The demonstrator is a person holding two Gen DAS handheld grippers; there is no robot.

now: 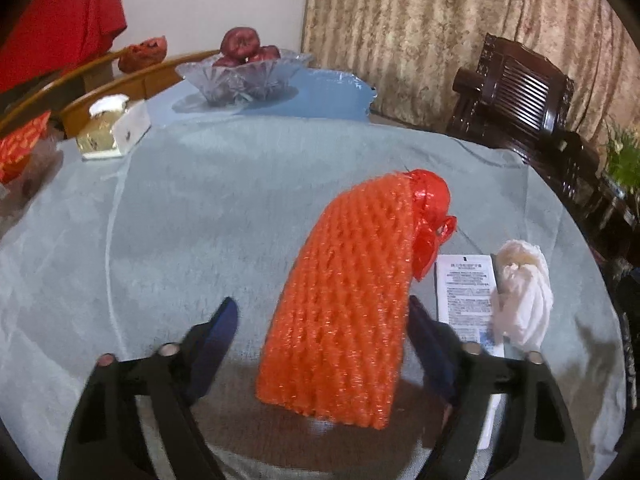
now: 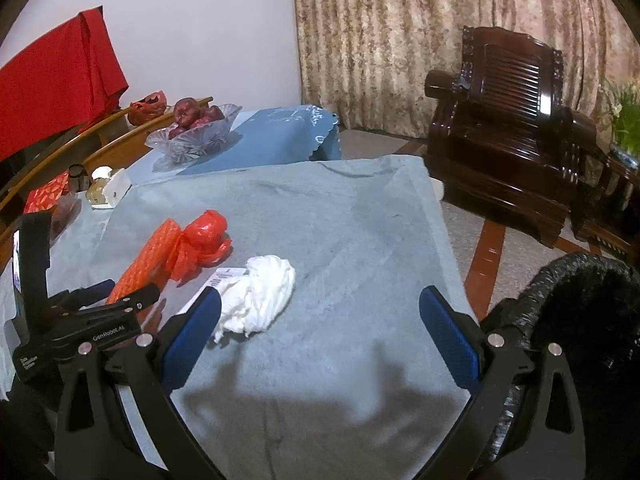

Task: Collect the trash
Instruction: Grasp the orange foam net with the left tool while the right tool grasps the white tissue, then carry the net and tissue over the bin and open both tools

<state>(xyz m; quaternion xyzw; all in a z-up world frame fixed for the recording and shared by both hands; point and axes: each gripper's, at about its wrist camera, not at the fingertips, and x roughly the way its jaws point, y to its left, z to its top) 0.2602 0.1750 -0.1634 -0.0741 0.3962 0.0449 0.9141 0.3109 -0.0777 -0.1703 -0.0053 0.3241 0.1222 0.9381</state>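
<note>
The left gripper [image 1: 322, 320] straddles an orange foam net [image 1: 344, 292], jaws apart. The right gripper [image 2: 320, 312] hovers agape beside crumpled white tissue [image 2: 260, 296].

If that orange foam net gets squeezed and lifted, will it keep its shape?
Probably not. The orange foam net is open mesh, so it likely squashes between the left tool's fingers and weighs little. The crumpled red plastic bag at its far end may dangle or slip out.

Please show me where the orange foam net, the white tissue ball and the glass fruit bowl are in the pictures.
orange foam net [image 1: 340, 312], left wrist view, middle of its mesh body.
white tissue ball [image 2: 260, 296], right wrist view, centre of the crumpled wad.
glass fruit bowl [image 1: 244, 80], left wrist view, its front wall.
</note>
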